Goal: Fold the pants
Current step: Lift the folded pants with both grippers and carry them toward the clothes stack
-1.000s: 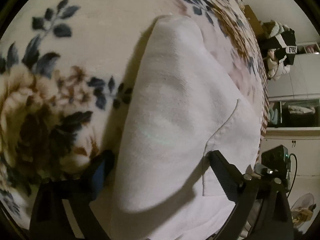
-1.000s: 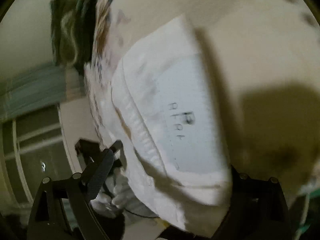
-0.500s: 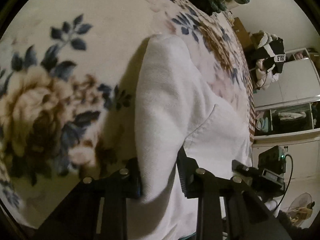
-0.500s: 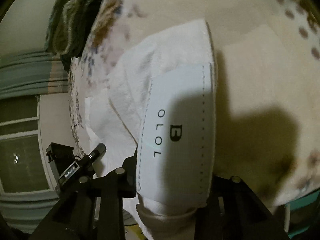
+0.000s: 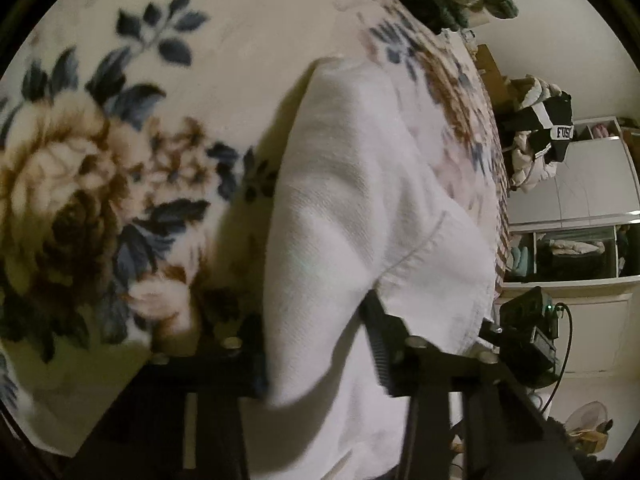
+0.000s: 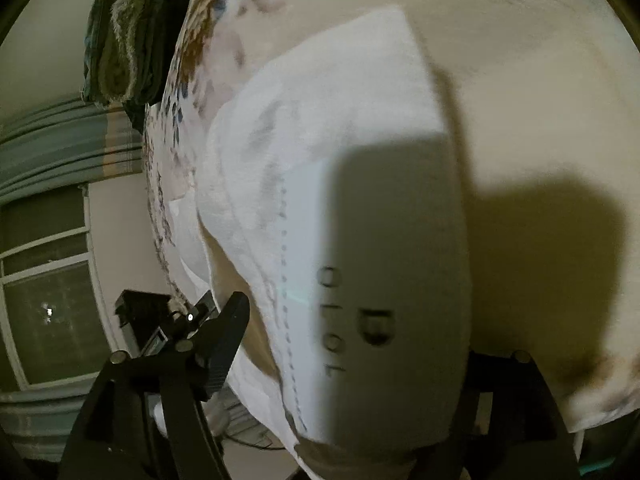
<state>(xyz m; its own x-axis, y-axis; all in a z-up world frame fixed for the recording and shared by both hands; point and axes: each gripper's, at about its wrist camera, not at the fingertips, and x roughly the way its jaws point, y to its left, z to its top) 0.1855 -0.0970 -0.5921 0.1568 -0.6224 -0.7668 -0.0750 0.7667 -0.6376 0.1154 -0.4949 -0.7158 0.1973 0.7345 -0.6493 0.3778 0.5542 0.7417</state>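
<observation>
- Left gripper (image 5: 316,340): fingers (image 5: 378,344) drawn fairly close together, pinched on a thick fold of the white pants (image 5: 360,208). The right-hand finger presses into the cloth under a stitched seam; the left-hand finger is mostly hidden behind the fold. The jaws have just eased open slightly, with the cloth between them and the grip kept.
- Left gripper pose: angled downward toward the bed, the cloth rising from the jaws and running away to the far side.
- Right gripper (image 6: 344,344): fingers (image 6: 224,340) standing wide apart, one each side of the pants' waist end. The left-hand finger stands clear of the cloth's edge; the right-hand finger is mostly hidden behind the fabric. The jaws have just been opening, the cloth between them but not pressed.
- Right gripper pose: tilted downward, pointing along the garment.
- White pants, right wrist view (image 6: 320,120): lying on the blanket, with a pale sewn-on label (image 6: 360,280) bearing dark letters, partly in shadow.
- Floral blanket (image 5: 100,168): cream ground, brown roses and blue leaves, covering the bed beneath the pants.
- Green knitted cloth (image 6: 124,40): heaped at the far end of the bed.
- Shelving unit (image 5: 576,248): at right, open compartments holding folded items, too small to identify.
- Window (image 6: 44,292): at left, dark panes.
</observation>
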